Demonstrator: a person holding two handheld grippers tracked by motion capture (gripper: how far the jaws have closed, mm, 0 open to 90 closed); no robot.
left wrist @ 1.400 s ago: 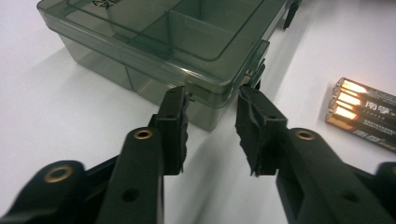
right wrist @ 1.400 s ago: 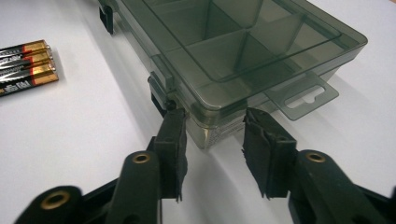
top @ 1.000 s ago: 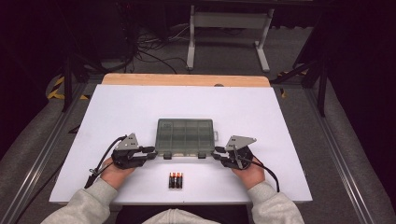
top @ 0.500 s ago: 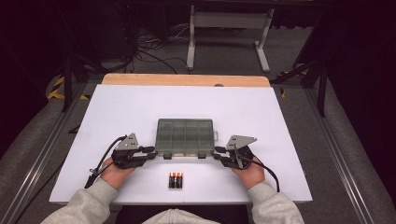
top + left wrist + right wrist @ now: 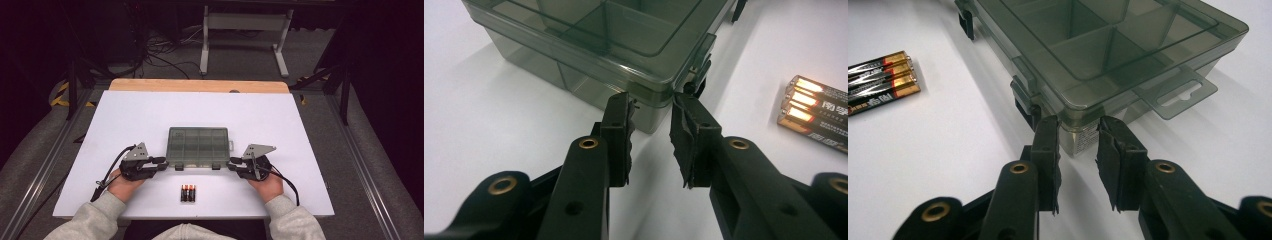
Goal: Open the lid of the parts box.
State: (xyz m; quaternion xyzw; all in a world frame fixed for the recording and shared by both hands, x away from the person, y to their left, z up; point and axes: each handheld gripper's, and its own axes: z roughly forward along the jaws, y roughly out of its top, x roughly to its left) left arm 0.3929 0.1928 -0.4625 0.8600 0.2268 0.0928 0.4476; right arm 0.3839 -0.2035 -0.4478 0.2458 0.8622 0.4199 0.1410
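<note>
A smoky clear compartment box point(image 5: 199, 145) lies closed on the white table point(image 5: 125, 115), with its latches toward me. Three batteries point(image 5: 188, 192) lie side by side in front of it. My left gripper point(image 5: 162, 162) rests at the box's near left corner, and my right gripper point(image 5: 232, 162) at its near right corner. In the left gripper view the jaws point(image 5: 651, 112) stand slightly apart with the box point(image 5: 589, 30) corner just at their tips, the pads not pressing on it. The right gripper point(image 5: 1078, 130) stands the same way at the box point(image 5: 1108, 45) corner, beside its hang tab point(image 5: 1178, 92).
The batteries point(image 5: 814, 110) lie to the right in the left gripper view and to the left point(image 5: 880, 80) in the right gripper view. A wooden strip point(image 5: 200, 86) edges the table's far side. Cables and a metal stand point(image 5: 245, 30) sit on the floor beyond.
</note>
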